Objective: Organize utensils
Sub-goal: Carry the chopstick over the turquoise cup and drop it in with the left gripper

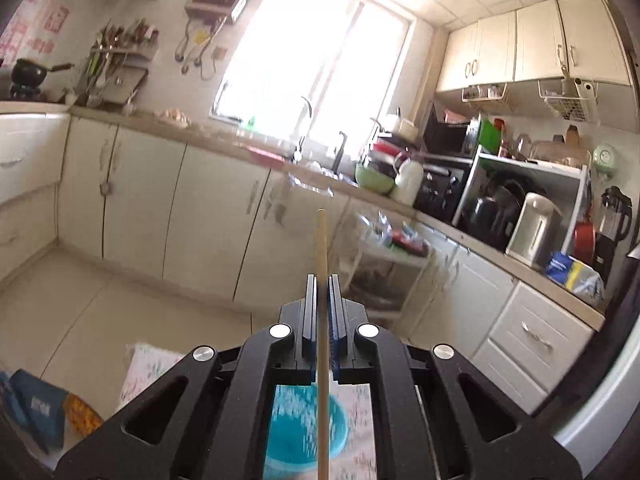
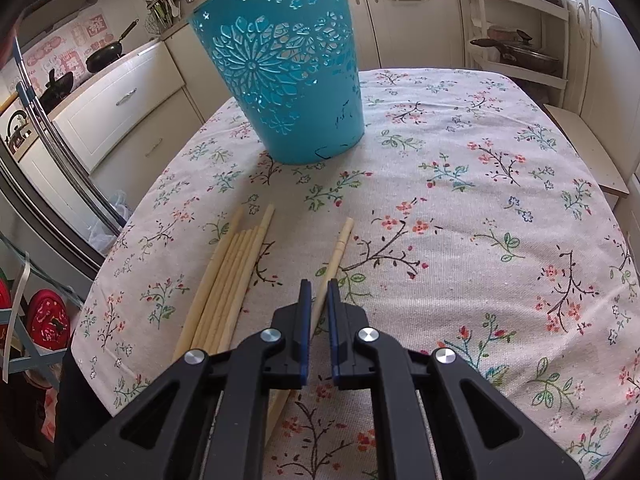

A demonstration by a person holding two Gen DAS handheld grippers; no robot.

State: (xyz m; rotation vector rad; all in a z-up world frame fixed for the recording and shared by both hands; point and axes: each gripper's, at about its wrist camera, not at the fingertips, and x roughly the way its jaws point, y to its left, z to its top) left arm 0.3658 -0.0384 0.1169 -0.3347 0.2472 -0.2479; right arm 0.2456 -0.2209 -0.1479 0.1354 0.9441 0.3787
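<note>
Your left hand-held gripper (image 1: 322, 280) is clamped shut on one wooden chopstick (image 1: 321, 240), which stands upright between the pads and points to twelve o'clock against the kitchen cabinets. Your right hand-held gripper (image 2: 318, 286) is nearly closed around a second, single chopstick (image 2: 338, 250) lying on the floral surface (image 2: 480, 200); whether the pads actually press on it you cannot tell. At nine o'clock from that gripper lies a bundle of chopsticks (image 2: 230, 280), about five or six, packed too tightly for a sure count and cut off below by the gripper body. One blue cut-out basket (image 2: 280, 64) stands upright at twelve o'clock, well apart from the chopsticks. Only the right wrist view shows the bundle and the basket's side; the left wrist view shows the basket (image 1: 296, 432) from above, blurred and half hidden behind the gripper frame, with the held chopstick crossing in front of it.
</note>
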